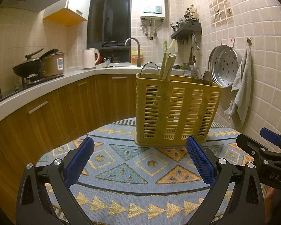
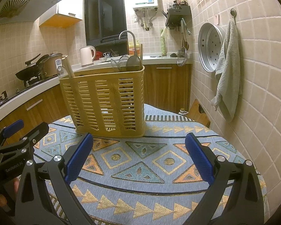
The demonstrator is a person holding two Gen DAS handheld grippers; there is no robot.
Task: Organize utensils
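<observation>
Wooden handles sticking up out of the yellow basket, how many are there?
3 in the left wrist view, bunched together at the left end of the yellow basket: one, a second, a third. Shorter ones may be hidden inside behind the slats.

A round table under a patterned blue cloth (image 1: 133,170) carries a slatted yellow utensil basket (image 1: 175,112).

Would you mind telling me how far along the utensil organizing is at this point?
Looks done: spoons and wooden sticks stand in the yellow basket on the patterned cloth. In hand: nothing; the left gripper and right gripper are open. Left: no loose utensils show on the cloth, so little, perhaps nothing.
</observation>
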